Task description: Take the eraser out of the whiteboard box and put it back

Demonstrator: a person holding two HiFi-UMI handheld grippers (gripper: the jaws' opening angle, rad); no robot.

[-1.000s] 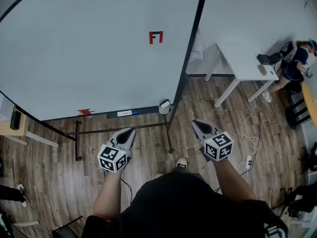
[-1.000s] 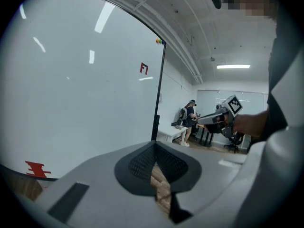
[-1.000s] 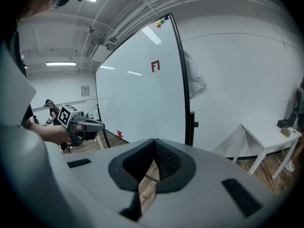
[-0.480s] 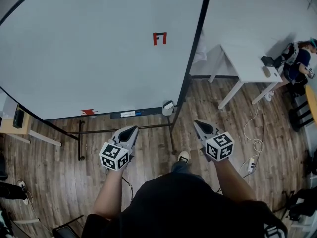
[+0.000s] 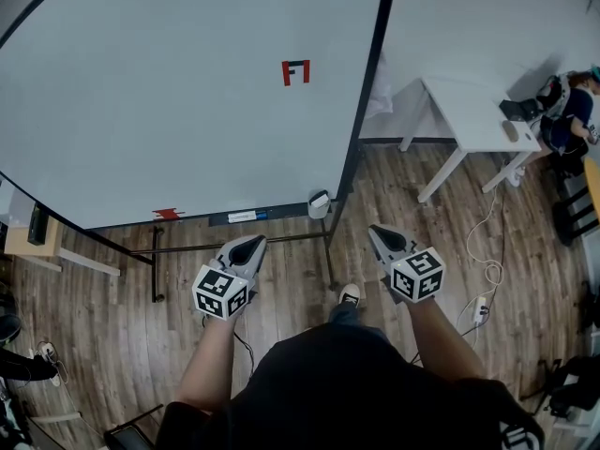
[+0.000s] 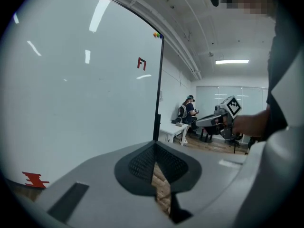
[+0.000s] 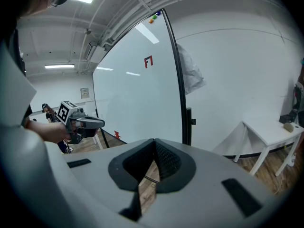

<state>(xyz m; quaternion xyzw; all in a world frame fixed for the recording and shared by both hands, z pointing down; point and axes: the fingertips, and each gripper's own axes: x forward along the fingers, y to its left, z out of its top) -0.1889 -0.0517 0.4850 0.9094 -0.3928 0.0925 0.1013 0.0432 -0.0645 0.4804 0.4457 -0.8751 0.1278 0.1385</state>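
Both units are hovering well short of the target. The left hand-held gripper (image 5: 253, 244) is holding its jaws pressed together with nothing between them. The right hand-held gripper (image 5: 378, 233) is likewise closed and empty.

The step in hand is judged to be the approach to the box (image 5: 319, 203). It is sitting at the right end of the tray (image 5: 281, 212), just beside the post (image 5: 361, 111), at the lower corner of the whiteboard (image 5: 187, 92). The eraser is presumed to be lying inside that box; it is too small to make out.

Procedure: the right hand-held gripper is standing nearer and should be leading.
- Be opening its jaws before reaching the box.
- Be entering from above and clamping the eraser across its narrow sides.
- Be lifting straight, so the box is not tipping.

Count:
- two hand-held grippers
- one box
- one marker (image 5: 242, 216) on the tray
- two red marks, one at the board's lower edge (image 5: 169, 214) and one higher up (image 5: 295, 71)
- one counter (image 5: 473, 115) beyond, at right
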